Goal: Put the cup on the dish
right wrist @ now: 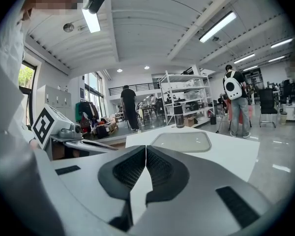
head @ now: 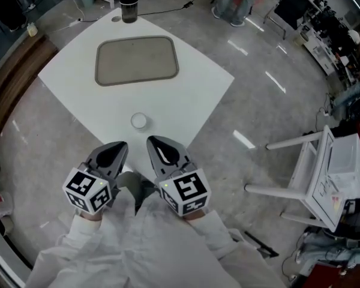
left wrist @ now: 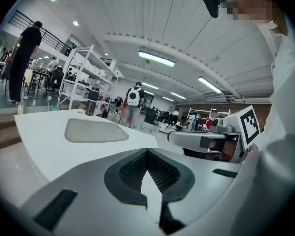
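**A:** How were the tongs set?

**B:** The left gripper (head: 120, 146) and the right gripper (head: 153, 141) were side by side at the near corner of the white square table (head: 72, 77). Each had its grey jaws pressed together on nothing.

**A:** Why closed and empty?

**B:** I'd judge the pick had not begun. The small round white cup (head: 138, 121) stood untouched on bare tabletop just beyond their tips.

**A:** And the goal?

**B:** The flat grey rectangular dish (head: 137, 60) lay farther along the table, well apart from the cup and empty, so there was room to set it down. A black cylindrical bottle (head: 128, 2) stood at the far corner, out of the way.
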The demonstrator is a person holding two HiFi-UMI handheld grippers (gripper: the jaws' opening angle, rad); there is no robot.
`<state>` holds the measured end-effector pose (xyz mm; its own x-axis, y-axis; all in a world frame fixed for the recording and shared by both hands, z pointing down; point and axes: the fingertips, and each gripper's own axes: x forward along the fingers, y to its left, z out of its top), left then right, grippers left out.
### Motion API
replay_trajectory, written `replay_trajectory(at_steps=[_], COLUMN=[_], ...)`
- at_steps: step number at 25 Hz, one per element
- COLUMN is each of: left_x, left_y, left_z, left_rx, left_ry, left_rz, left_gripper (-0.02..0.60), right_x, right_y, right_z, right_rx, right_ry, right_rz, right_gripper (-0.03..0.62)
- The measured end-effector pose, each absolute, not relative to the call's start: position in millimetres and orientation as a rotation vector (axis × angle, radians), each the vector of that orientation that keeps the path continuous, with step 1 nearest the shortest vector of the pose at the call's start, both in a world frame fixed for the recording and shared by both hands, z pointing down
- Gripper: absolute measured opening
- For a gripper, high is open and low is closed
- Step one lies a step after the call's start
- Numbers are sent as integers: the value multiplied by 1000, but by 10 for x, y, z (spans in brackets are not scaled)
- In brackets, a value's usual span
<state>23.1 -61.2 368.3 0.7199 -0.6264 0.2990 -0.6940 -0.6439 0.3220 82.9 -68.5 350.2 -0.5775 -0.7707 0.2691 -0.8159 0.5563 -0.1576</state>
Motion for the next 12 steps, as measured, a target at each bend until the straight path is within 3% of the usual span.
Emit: replay_trajectory(at_steps=[12], left_x=[99], left_y=[-798], left_z=[3786], left_rx=[2485], left_ry=[-985], left_rz=[276], left_gripper=[8], right_x=[703], right_y=[-857], right_z=[3613], right_rx=[1349], right_ry=[-2592], right_rz=[444], right_gripper=[13])
